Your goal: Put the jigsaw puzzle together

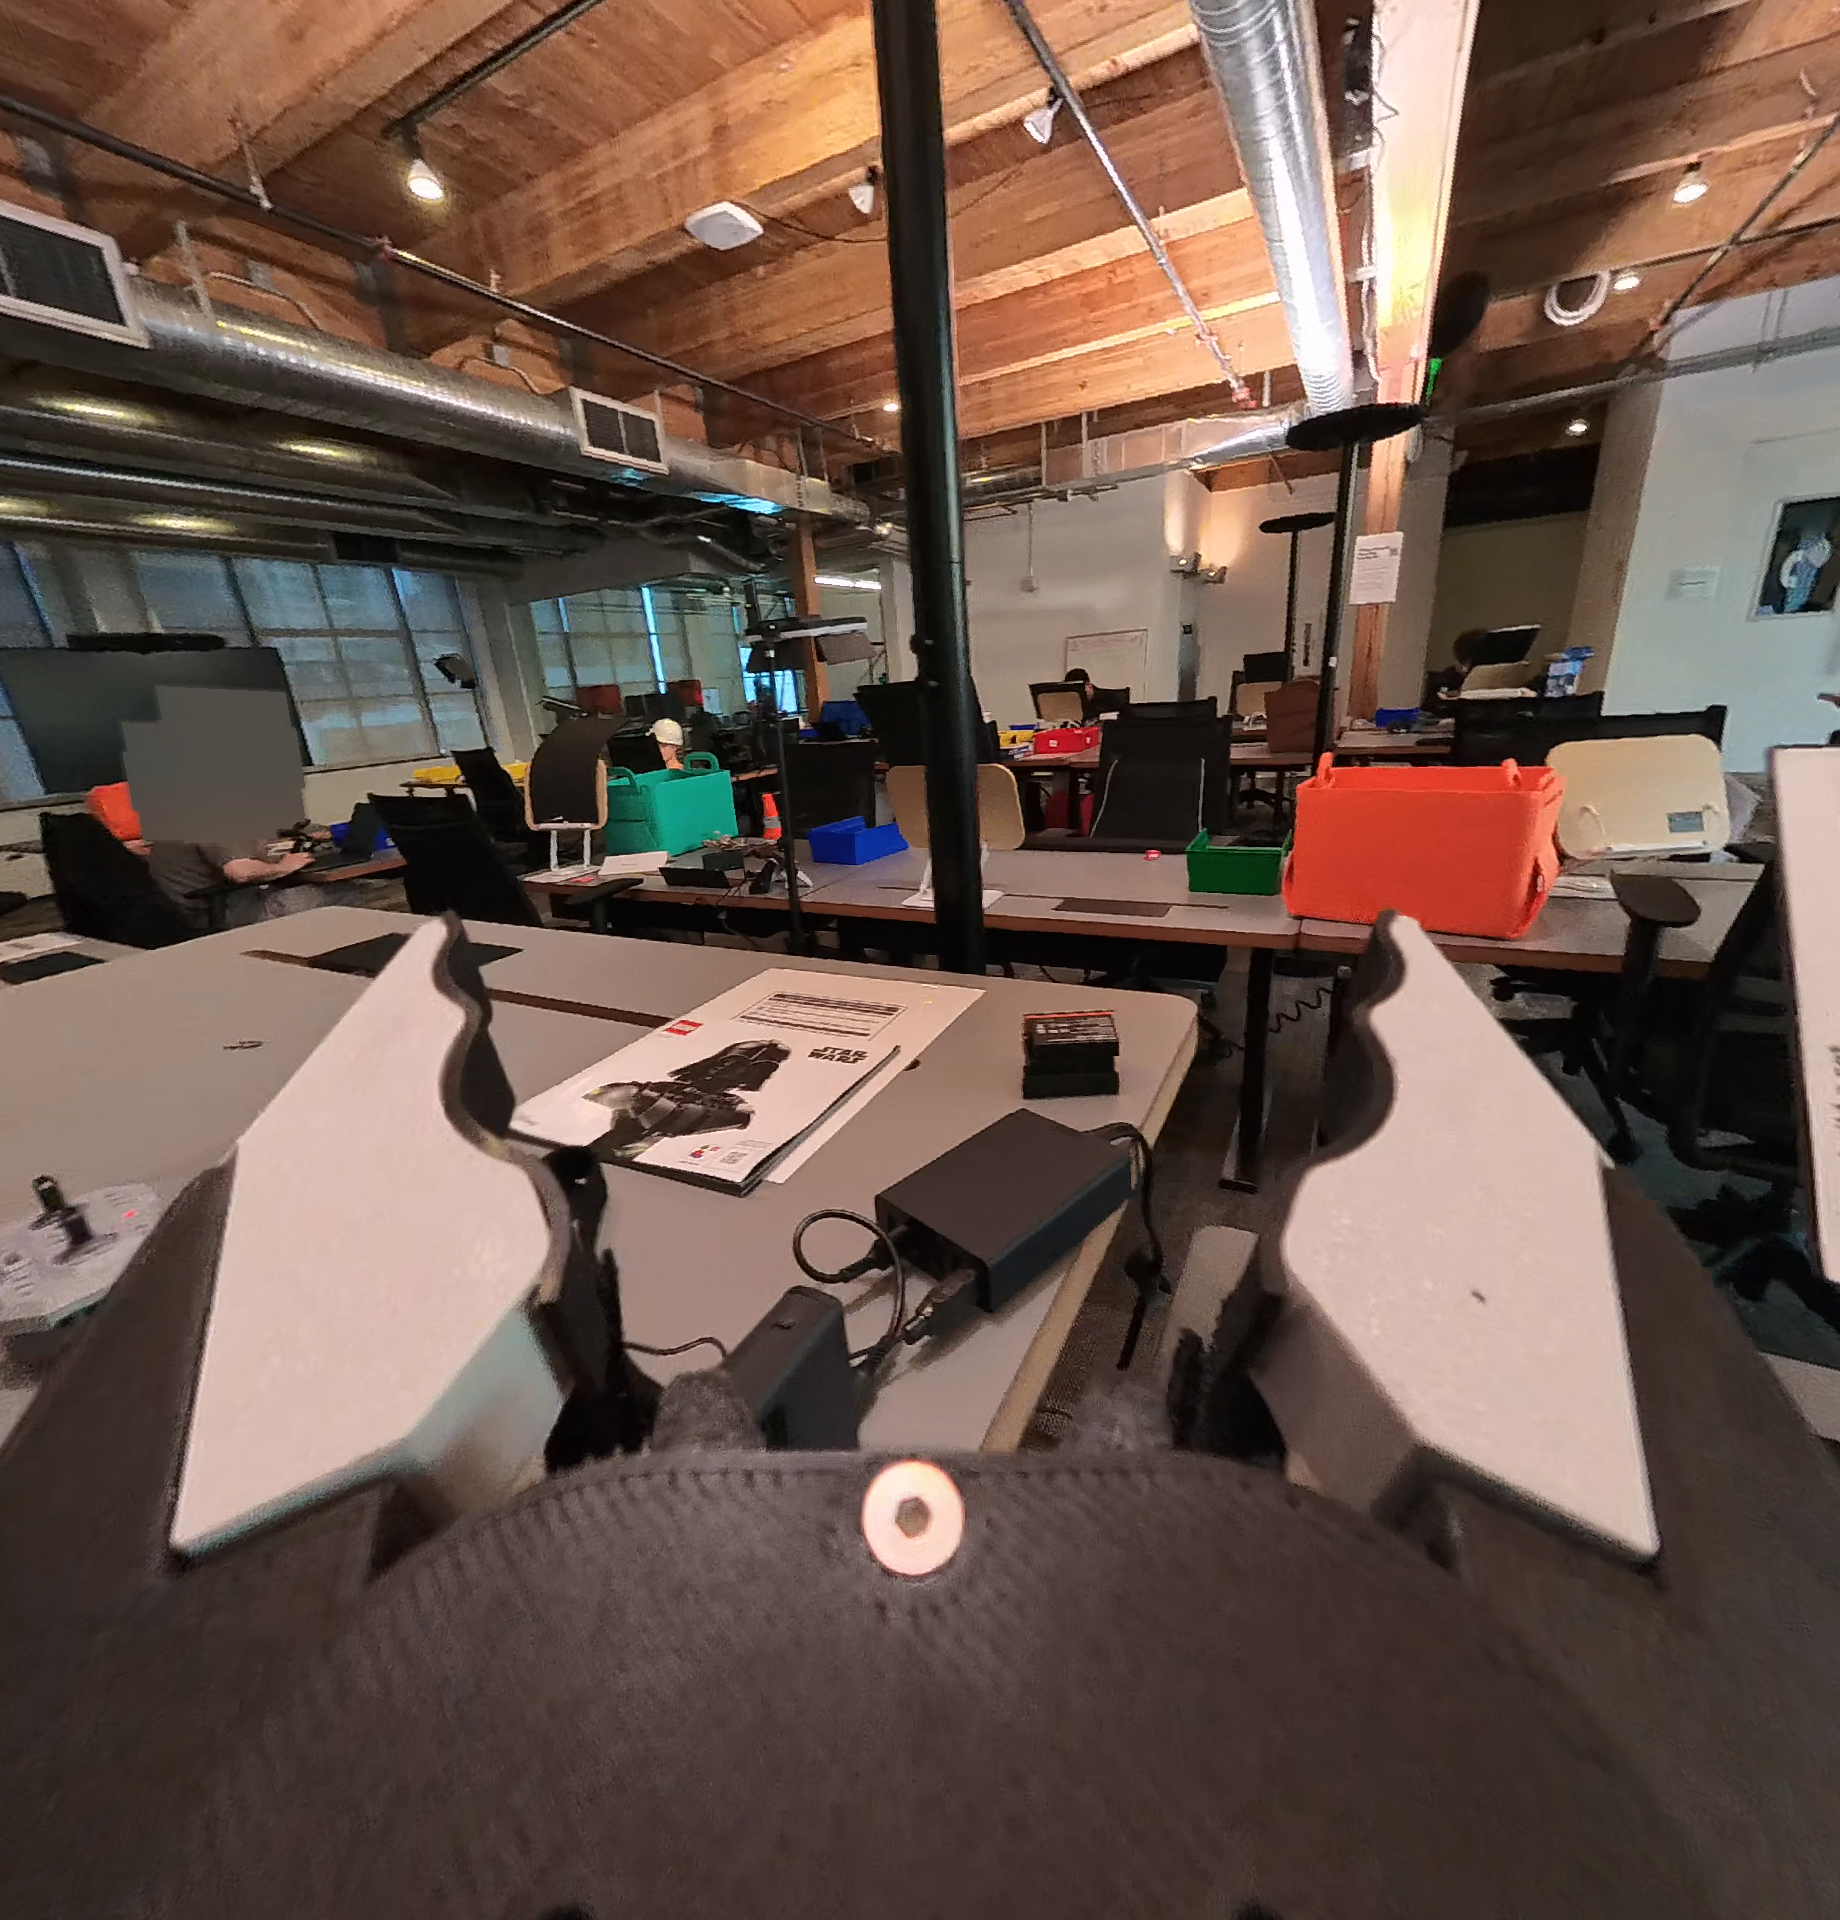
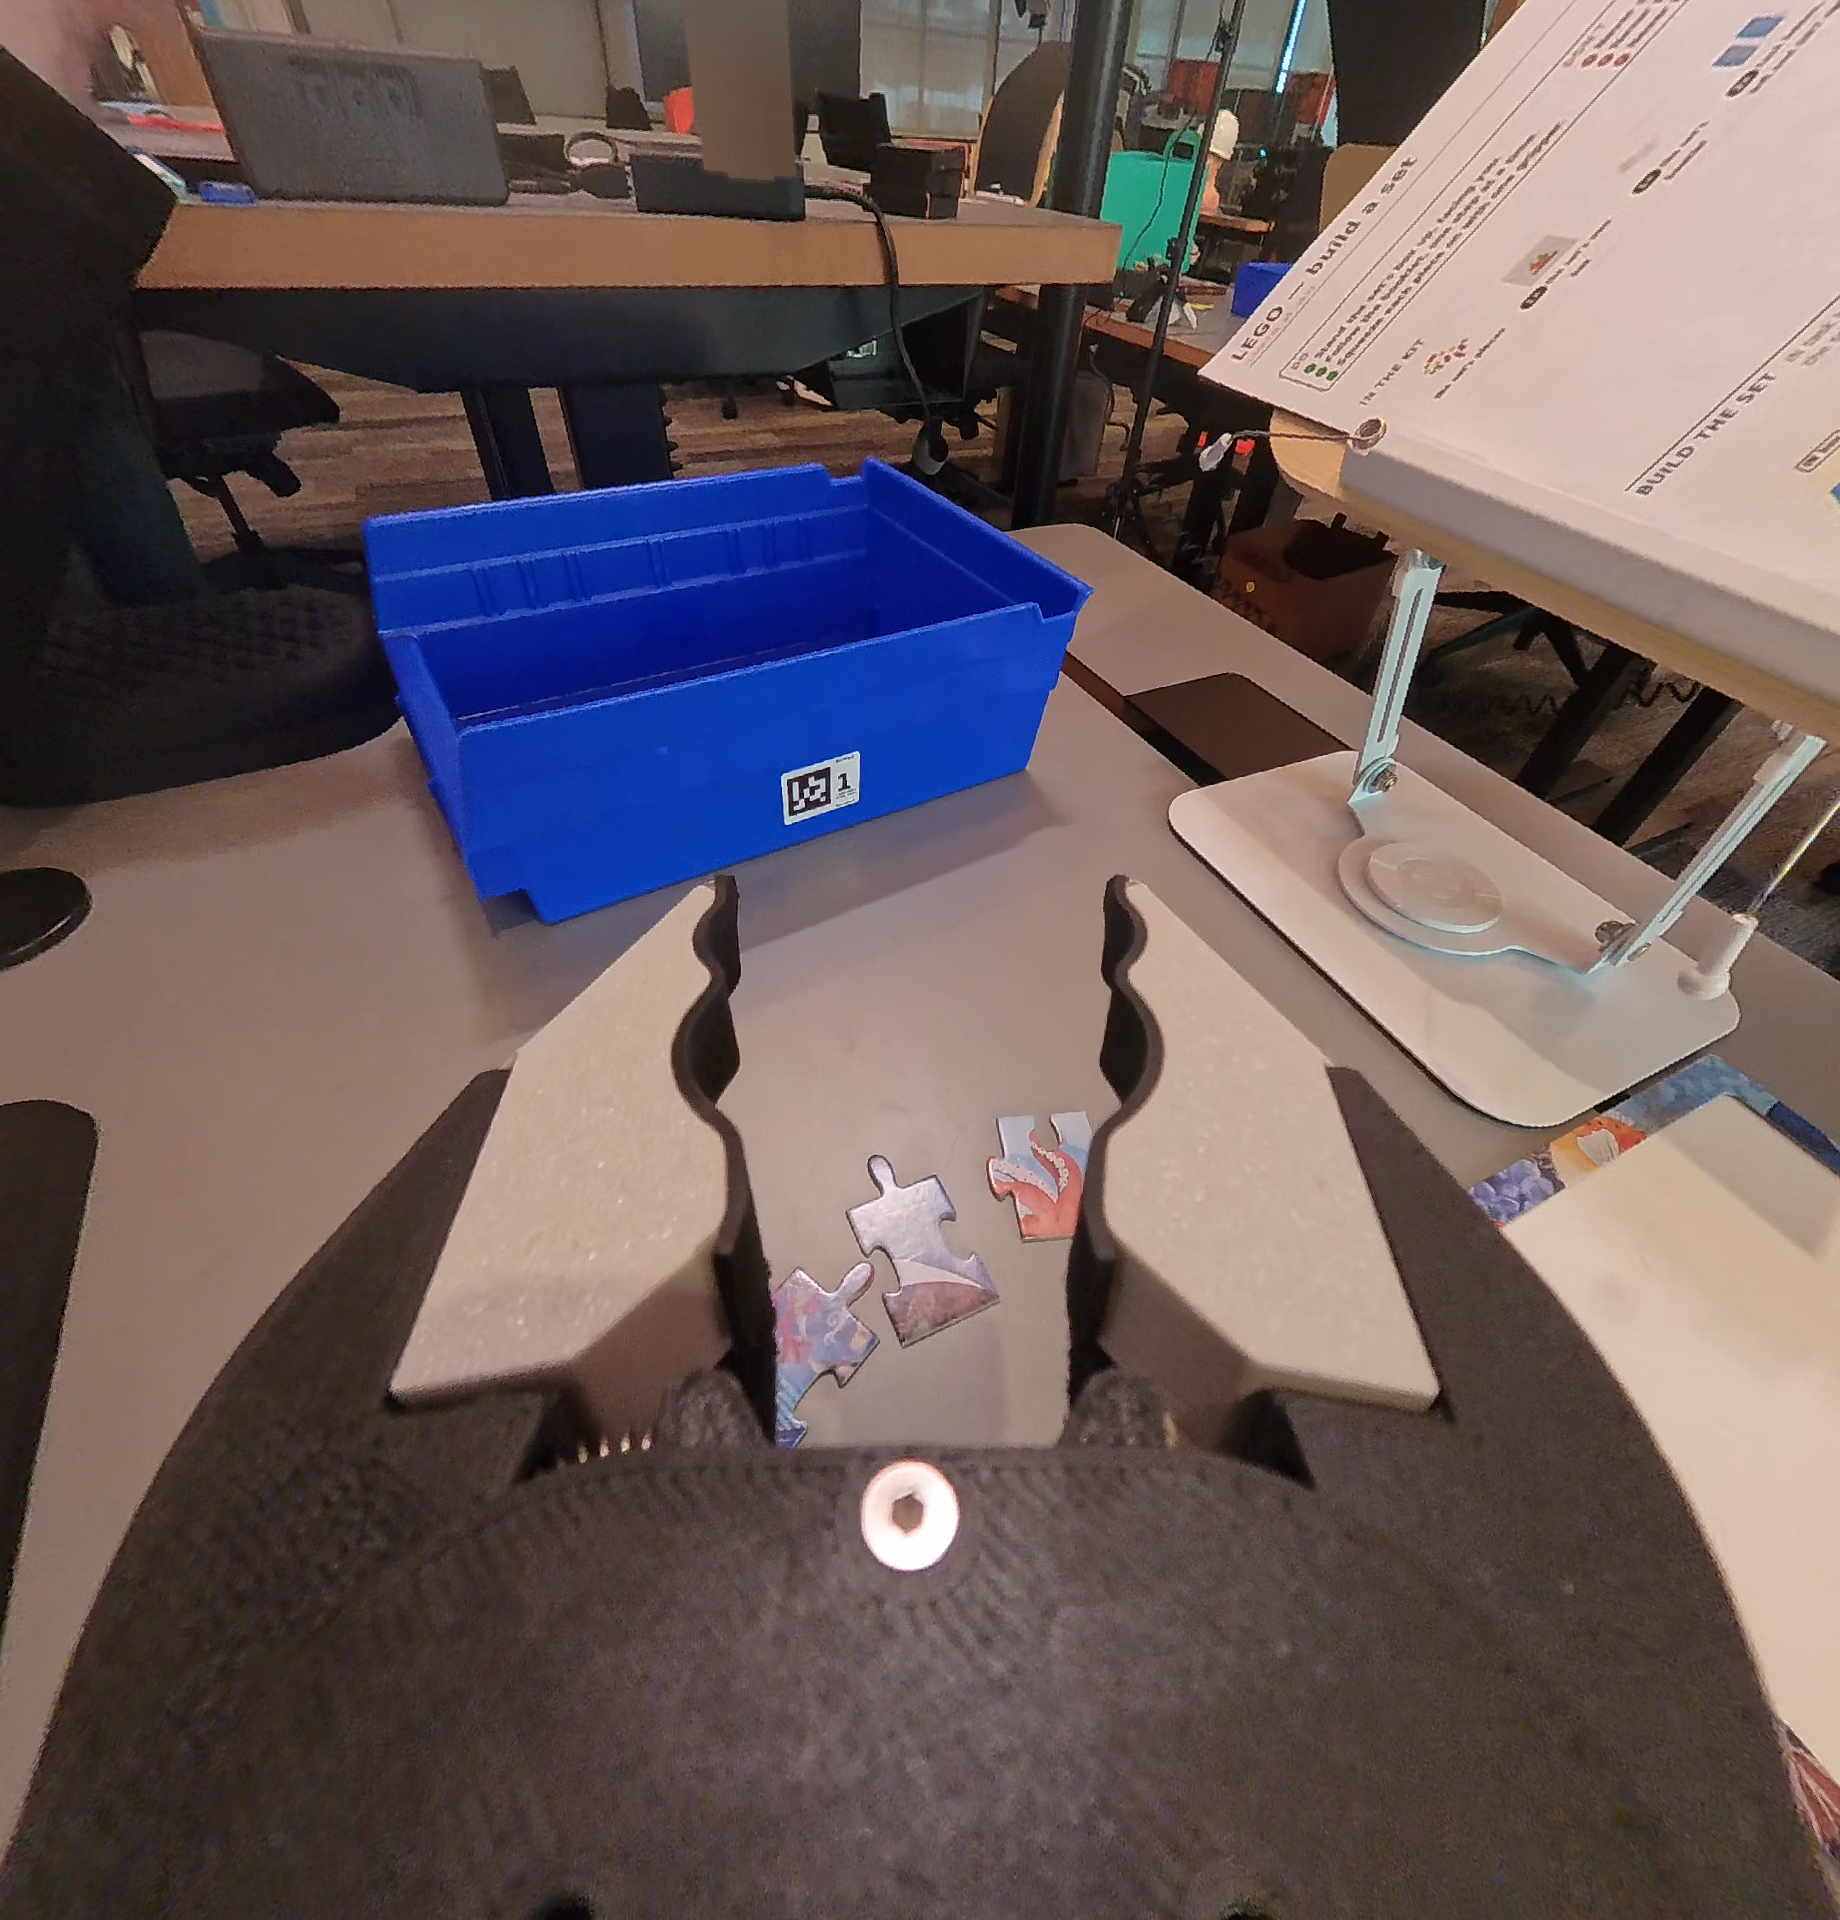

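A: left wrist view first; left gripper (image 1: 921,997) is spread wide, nothing between the fingers; it's raised and aimed out over a grey desk (image 1: 116,1049) with a printed booklet (image 1: 734,1081) and a black charger box (image 1: 1004,1205); no puzzle pieces there, so I'd judge it idle

B: right wrist view; right gripper (image 2: 921,914) is parted too, empty, low over the table (image 2: 272,987); three loose puzzle pieces lie flat between its fingers: middle piece (image 2: 926,1262), orange-red piece (image 2: 1041,1174) just beside the right finger, bluish piece (image 2: 817,1340) near the left one; blue bin (image 2: 729,675) stands beyond, looks empty

A: puzzle board?

B: coloured frame edge (image 2: 1581,1164) at the right, mostly hidden; can't tell how full

A: flat card is hard to pinch; I'd take the middle piece, tilt one fingertip under an edge, close slowly; keep clear of its neighbours
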